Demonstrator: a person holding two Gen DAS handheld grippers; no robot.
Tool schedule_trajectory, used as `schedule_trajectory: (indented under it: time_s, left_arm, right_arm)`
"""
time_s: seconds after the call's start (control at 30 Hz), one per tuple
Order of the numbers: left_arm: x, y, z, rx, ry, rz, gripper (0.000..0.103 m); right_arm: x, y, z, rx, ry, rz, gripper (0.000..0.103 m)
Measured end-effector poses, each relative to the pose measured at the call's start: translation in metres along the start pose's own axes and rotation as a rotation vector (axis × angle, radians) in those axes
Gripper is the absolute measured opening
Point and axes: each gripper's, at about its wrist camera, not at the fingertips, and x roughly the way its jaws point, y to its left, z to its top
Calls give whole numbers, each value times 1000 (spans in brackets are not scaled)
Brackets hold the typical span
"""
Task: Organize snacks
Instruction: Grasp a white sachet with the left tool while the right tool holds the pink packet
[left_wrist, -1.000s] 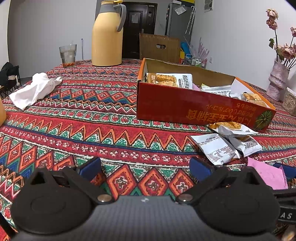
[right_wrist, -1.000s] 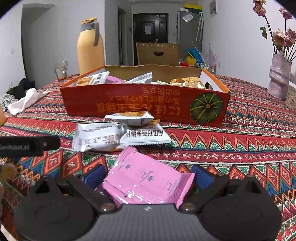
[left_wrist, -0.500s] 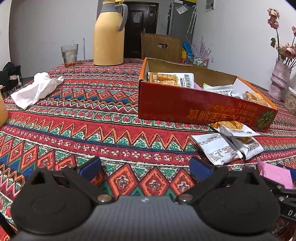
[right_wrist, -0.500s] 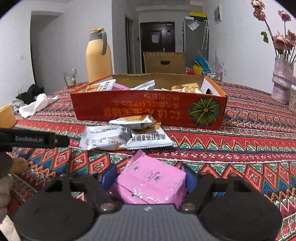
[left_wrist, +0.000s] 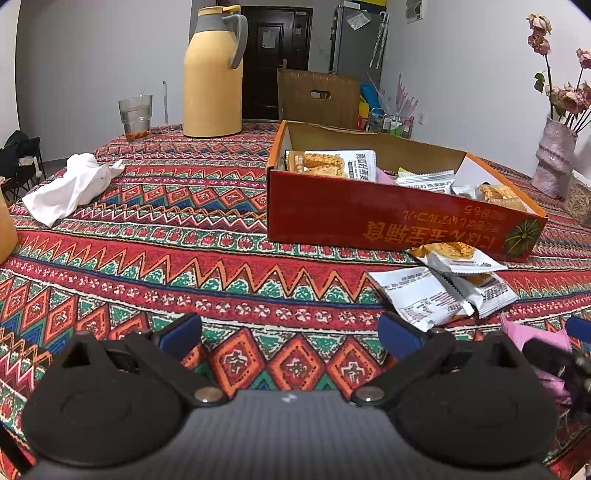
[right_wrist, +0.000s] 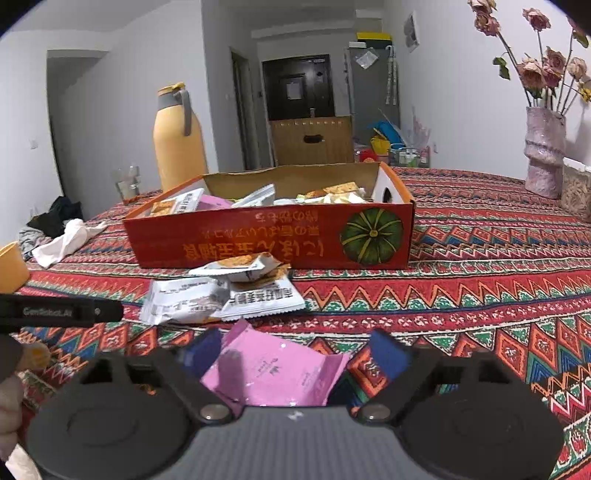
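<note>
A red cardboard box (right_wrist: 258, 243) with a pumpkin picture holds several snack packets on the patterned tablecloth. In front of it lie three white snack packets (right_wrist: 221, 295); the left wrist view shows the same white packets (left_wrist: 436, 295) and the red box (left_wrist: 369, 221). A pink packet (right_wrist: 273, 369) lies between the fingers of my right gripper (right_wrist: 295, 350). Its jaws are opening, and the right pad stands clear of the packet. My left gripper (left_wrist: 290, 332) is open over bare cloth, with nothing between its fingers. The pink packet (left_wrist: 532, 336) also shows at that view's right edge.
At the back of the table stand a yellow thermos jug (left_wrist: 212, 74) and a glass (left_wrist: 135, 114), with a crumpled white cloth (left_wrist: 70, 184) at the left. A vase of flowers (right_wrist: 543, 147) and a jar (right_wrist: 576, 192) stand at the right. An orange cup (right_wrist: 11, 266) sits at the left edge.
My right gripper's jaws closed on the pink packet half a second ago and have since spread apart again. The right hand shifted a little. The left gripper kept still.
</note>
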Motion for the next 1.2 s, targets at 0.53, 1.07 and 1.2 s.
schedule_trajectory:
  time_s: [0.53,1.07,1.2]
  left_arm:
    - [-5,-4,-2,11,1,-19,103]
    - [-1,-25,4,51,8,-29,103]
    - [7,-41,12,67,25,-23,103]
  right_arm:
    - [12,25,-14,-75,47,-48,85]
    - [2,2,-7,-12,-14,-31,73]
    - [-2,-12,-4,17,-40,-53,73]
